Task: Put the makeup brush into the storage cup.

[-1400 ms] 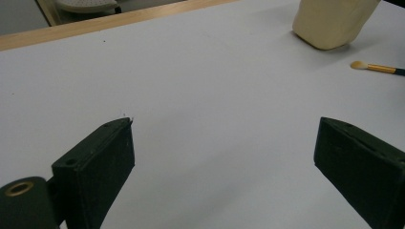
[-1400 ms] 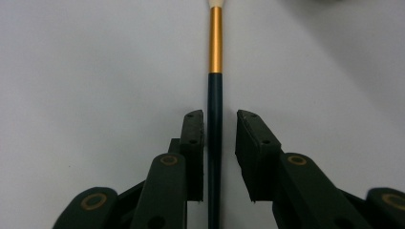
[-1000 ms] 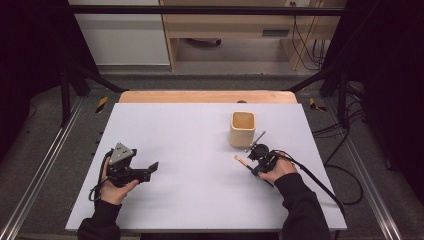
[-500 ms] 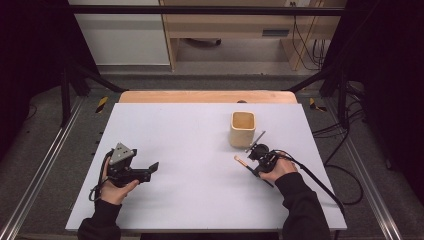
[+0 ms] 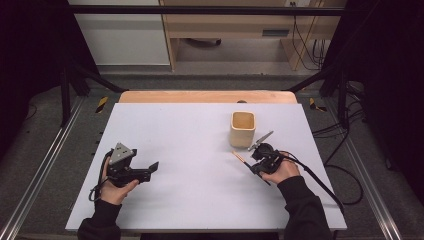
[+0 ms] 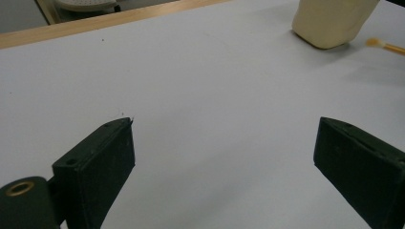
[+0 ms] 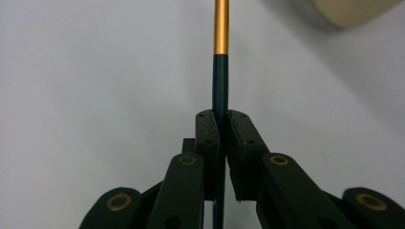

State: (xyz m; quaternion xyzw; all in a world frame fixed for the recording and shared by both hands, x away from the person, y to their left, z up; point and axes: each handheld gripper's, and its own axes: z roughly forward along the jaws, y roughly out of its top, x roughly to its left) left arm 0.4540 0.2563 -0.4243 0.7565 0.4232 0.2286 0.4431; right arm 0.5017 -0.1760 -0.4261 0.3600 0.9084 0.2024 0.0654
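Observation:
A thin brush (image 5: 240, 158) with a dark handle and a gold ferrule (image 7: 220, 28) lies low over the white table (image 5: 195, 140). My right gripper (image 5: 254, 165) is shut on its handle, and in the right gripper view the jaws (image 7: 220, 117) pinch the dark shaft. The brush tip points up-left, just below a pale wooden cup (image 5: 243, 128). My left gripper (image 5: 151, 170) rests at the table's left, open with nothing between its fingers (image 6: 224, 126). In the left gripper view the cup (image 6: 334, 21) and the brush tip (image 6: 384, 45) sit far off at the upper right.
The cup's edge (image 7: 353, 9) shows at the top right of the right gripper view. A wooden strip (image 5: 207, 96) borders the table's far edge. Metal rails (image 5: 45, 165) run along both sides. Cables (image 5: 325, 185) trail off the right edge.

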